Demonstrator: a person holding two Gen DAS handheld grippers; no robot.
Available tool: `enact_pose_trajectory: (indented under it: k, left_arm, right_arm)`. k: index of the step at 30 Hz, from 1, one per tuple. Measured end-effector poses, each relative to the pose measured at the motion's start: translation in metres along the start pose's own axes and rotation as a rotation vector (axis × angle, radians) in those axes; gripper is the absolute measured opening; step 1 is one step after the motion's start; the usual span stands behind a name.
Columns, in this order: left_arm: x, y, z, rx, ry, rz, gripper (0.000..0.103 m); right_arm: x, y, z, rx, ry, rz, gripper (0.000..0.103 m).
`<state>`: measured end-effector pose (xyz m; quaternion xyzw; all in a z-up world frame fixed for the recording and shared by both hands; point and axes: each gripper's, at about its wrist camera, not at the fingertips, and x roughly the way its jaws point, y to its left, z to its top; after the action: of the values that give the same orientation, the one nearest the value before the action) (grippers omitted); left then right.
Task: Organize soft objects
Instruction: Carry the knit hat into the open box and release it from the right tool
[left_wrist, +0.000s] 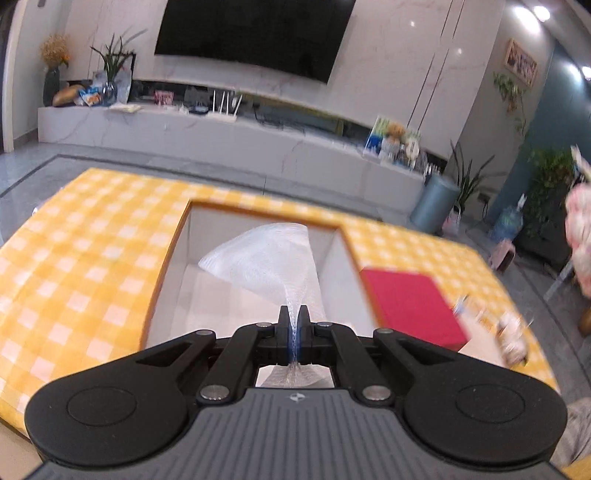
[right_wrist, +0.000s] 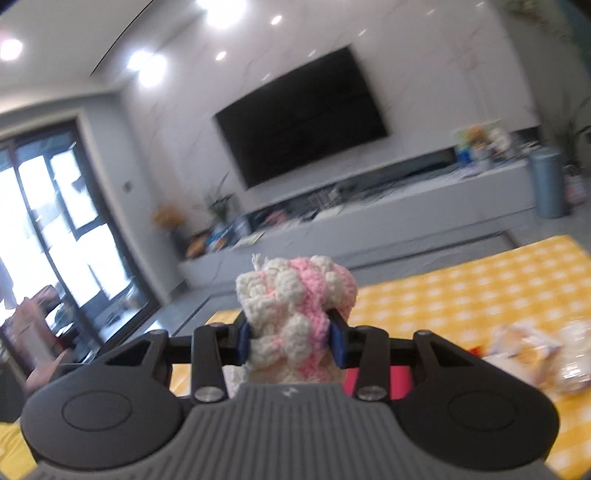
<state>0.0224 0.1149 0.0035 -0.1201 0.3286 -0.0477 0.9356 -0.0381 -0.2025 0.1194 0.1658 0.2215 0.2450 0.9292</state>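
My left gripper (left_wrist: 294, 315) is shut on a thin white mesh cloth (left_wrist: 264, 260), which fans out ahead of the fingers over the open white box (left_wrist: 168, 258) with an orange rim. My right gripper (right_wrist: 291, 332) is shut on a chunky pink and white knitted piece (right_wrist: 295, 295), held up above the yellow checked tablecloth (right_wrist: 480, 295). That same knitted piece (left_wrist: 580, 240) shows blurred at the right edge of the left wrist view. A red lid or flat box (left_wrist: 413, 306) lies right of the white box.
Blurred packaged items (right_wrist: 535, 350) lie on the cloth at the right, also seen as small packets (left_wrist: 495, 325). Beyond the table stand a long TV cabinet (left_wrist: 221, 136), a wall TV (left_wrist: 255, 33), a blue-grey bin (left_wrist: 436, 205) and plants (left_wrist: 550, 184).
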Motion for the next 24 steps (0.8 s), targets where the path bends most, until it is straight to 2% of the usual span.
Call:
enact_pose_trajectory:
  k: [3,5,7,9,13,17,20,24]
  left_arm:
    - [0.014,0.015,-0.006,0.010,0.008,-0.004,0.002]
    - [0.024,0.017,-0.009,0.060,0.027,0.060,0.002]
    - [0.037,0.017,-0.013,0.099,0.092,0.113,0.002]
    - [0.045,0.019,-0.016,0.096,0.133,0.140,0.002]
    - [0.043,0.027,-0.019,0.061,0.160,0.166,0.002]
    - [0.038,0.026,-0.021,0.065,0.177,0.235,0.002]
    - [0.036,0.030,-0.020,0.035,0.215,0.239,0.003]
    - [0.029,0.035,-0.018,-0.007,0.222,0.217,0.010]
  right_arm:
    - [0.025,0.020,-0.014,-0.038,0.063,-0.006,0.041]
    - [0.035,0.024,-0.023,-0.037,0.083,-0.012,0.041]
    - [0.042,0.023,-0.028,-0.020,0.098,-0.028,0.041]
    - [0.046,0.024,-0.029,-0.019,0.100,-0.051,0.041]
    - [0.051,0.024,-0.031,-0.013,0.105,-0.065,0.041]
    - [0.058,0.019,-0.033,-0.014,0.125,-0.076,0.041]
    - [0.065,0.020,-0.036,-0.025,0.148,-0.076,0.041]
    - [0.079,0.022,-0.039,-0.047,0.196,-0.067,0.041]
